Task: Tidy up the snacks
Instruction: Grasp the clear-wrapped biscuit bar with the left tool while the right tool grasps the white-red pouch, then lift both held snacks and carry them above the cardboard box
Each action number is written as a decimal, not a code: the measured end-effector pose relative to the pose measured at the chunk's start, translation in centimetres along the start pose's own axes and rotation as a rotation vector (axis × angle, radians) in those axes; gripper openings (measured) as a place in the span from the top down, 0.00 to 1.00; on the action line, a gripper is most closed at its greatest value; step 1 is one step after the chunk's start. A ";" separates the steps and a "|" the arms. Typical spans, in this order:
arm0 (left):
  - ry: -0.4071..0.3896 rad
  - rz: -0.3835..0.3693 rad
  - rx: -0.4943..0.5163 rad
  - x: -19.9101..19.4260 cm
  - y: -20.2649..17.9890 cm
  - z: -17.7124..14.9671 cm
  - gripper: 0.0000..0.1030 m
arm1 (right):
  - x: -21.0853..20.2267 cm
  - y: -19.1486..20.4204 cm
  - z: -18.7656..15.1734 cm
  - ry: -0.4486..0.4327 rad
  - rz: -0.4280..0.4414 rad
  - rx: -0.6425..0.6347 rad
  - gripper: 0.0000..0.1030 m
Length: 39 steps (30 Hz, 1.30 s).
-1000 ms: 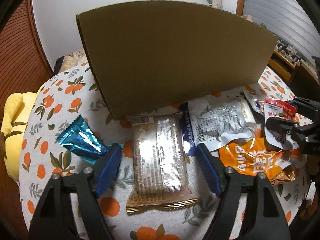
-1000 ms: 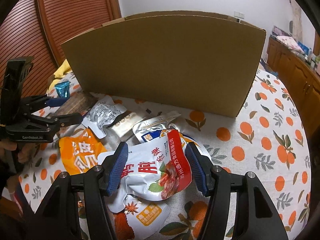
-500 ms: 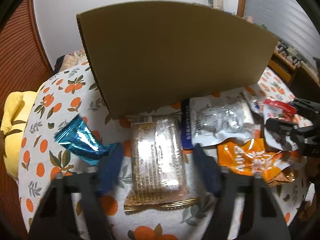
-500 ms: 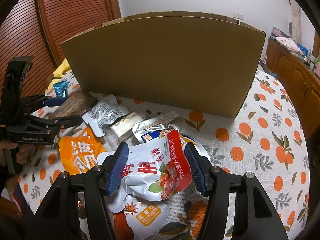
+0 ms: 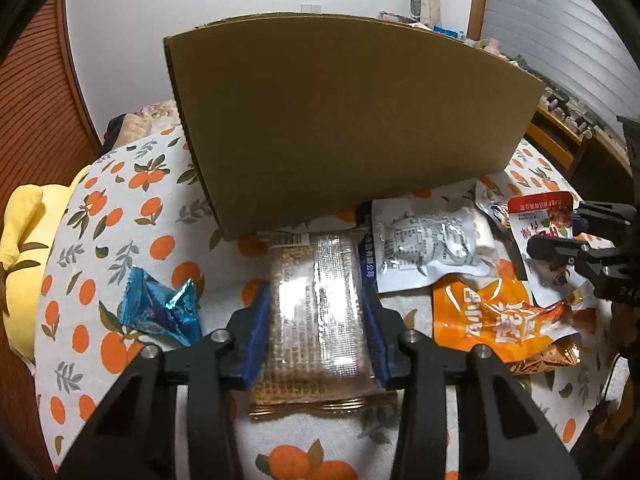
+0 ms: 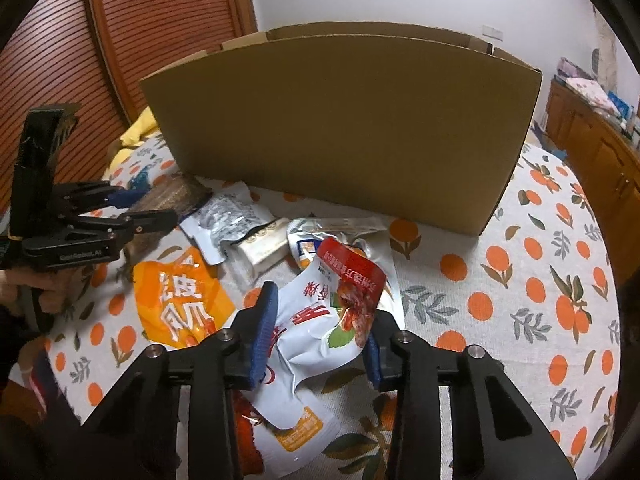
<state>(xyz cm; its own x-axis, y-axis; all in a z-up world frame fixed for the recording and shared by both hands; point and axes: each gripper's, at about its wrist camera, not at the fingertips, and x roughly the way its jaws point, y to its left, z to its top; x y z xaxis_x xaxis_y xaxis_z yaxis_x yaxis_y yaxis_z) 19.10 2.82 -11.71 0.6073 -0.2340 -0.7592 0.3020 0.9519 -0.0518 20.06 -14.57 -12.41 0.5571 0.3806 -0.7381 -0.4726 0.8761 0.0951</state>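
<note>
A clear-wrapped biscuit pack (image 5: 316,280) lies on the orange-print tablecloth (image 5: 132,216) in front of a tall cardboard box (image 5: 352,120). My left gripper (image 5: 316,320) straddles it. Its jaws are closing and both blue pads touch the pack's long sides. In the right wrist view, my right gripper (image 6: 320,328) is closing on a white and red meat pouch (image 6: 340,292), which buckles upward between the pads. The left gripper (image 6: 148,208) shows there at the left with the biscuit pack (image 6: 172,196) in its fingers. The right gripper (image 5: 560,236) sits at the right edge of the left wrist view.
Loose snacks lie between the grippers: an orange pouch (image 5: 496,320), a silver-white pouch (image 5: 424,252) and a blue foil wrapper (image 5: 160,312) at the left. The box wall (image 6: 340,120) stands close behind them. A yellow cushion (image 5: 24,240) lies beyond the table's left edge.
Both grippers' jaws have narrowed. The left pads came in against the biscuit pack. The right pads squeezed the white and red pouch, which crumpled upward. Neither hand shifted.
</note>
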 end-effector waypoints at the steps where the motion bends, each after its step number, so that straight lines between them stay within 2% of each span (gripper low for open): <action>1: -0.007 -0.005 -0.004 -0.2 0.0 -0.1 0.60 | -0.2 0.0 0.0 -0.003 0.004 -0.002 0.68; 5: -0.039 -0.024 -0.013 -1.4 0.0 -0.5 0.60 | -1.1 -0.1 0.1 -0.022 0.009 0.001 0.73; 8: -0.064 -0.032 -0.017 -2.2 -0.1 -0.6 0.60 | -2.0 -0.2 0.3 -0.045 0.026 0.015 0.83; 13: -0.102 -0.042 -0.017 -3.7 -0.3 -0.4 0.60 | -3.2 0.2 0.9 -0.091 0.030 0.016 0.91; 20: -0.153 -0.054 -0.011 -5.5 -0.8 0.5 0.61 | -4.3 1.4 1.6 -0.130 0.015 -0.008 0.92; 39: -0.228 -0.063 0.016 -8.4 -1.7 3.1 0.61 | -7.1 2.3 4.0 -0.199 0.011 -0.059 0.92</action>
<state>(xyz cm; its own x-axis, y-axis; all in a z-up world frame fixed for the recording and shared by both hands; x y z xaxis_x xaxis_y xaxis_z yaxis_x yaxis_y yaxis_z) 15.74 2.53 -3.21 0.7369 -0.3330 -0.5882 0.3551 0.9312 -0.0823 17.81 -14.09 -4.29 0.6728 0.4462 -0.5901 -0.5156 0.8549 0.0585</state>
